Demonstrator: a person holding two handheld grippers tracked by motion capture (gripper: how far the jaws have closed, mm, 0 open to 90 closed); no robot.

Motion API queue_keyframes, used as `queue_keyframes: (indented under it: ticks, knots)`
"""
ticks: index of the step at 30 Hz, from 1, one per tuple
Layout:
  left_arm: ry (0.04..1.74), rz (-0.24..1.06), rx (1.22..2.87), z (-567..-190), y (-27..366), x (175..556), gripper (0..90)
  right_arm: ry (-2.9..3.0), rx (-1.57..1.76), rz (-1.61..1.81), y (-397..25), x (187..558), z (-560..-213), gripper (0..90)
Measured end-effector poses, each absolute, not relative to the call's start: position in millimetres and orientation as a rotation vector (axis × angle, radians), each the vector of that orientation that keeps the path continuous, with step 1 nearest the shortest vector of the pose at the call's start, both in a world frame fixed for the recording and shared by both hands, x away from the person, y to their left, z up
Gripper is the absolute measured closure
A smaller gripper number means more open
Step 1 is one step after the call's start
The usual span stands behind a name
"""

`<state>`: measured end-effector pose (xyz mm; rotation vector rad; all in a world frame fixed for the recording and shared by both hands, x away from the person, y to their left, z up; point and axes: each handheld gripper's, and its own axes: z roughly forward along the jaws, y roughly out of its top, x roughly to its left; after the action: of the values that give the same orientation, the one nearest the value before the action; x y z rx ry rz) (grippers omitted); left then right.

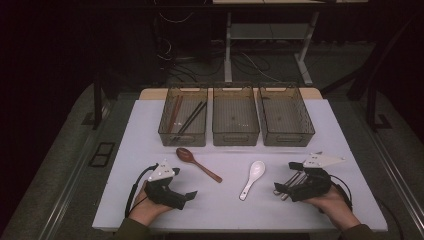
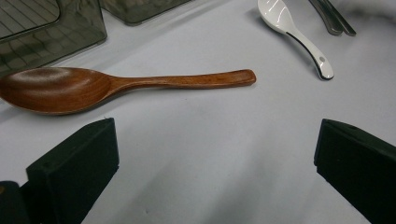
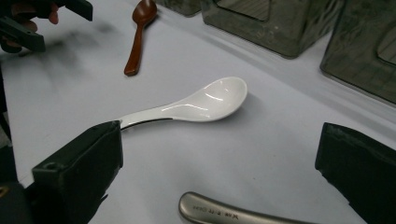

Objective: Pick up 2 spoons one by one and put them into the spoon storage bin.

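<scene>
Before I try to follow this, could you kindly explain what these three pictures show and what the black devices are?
A person sits at a white table with a two-jaw tool in each hand: the left hand-held gripper and the right hand-held gripper. One picture looks down from above; the other two come from cameras riding on each gripper. Both are open and hold nothing. On the table lie a wooden spoon, a white ceramic spoon and metal utensils by the right gripper. Behind stand three clear bins; the left one holds chopsticks.
</scene>
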<state>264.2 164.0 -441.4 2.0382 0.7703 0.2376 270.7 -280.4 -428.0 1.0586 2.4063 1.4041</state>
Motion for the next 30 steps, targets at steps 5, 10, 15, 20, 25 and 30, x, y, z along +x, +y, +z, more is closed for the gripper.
queue_keyframes:
  ticks: [5,10,15,20,25,30]
  knots:
    - [0.769,0.236,2.033,-440,162,265,0.0,2.418,1.051,1.414,-273,278,-423,6.4]
    - [0.764,0.231,2.041,-441,161,265,0.0,2.439,1.057,1.415,-267,288,-421,21.3]
    - [0.763,0.234,2.042,-440,161,265,0.0,2.459,1.057,1.418,-261,299,-418,38.1]
    - [0.757,0.235,2.045,-440,160,265,0.0,2.493,1.056,1.367,-253,313,-415,59.1]
    - [0.74,0.23,2.05,-440,158,266,0.0,2.518,1.032,1.303,-240,326,-415,76.7]
    - [0.729,0.226,2.053,-440,157,267,0.0,2.542,1.01,1.272,-227,336,-418,89.2]
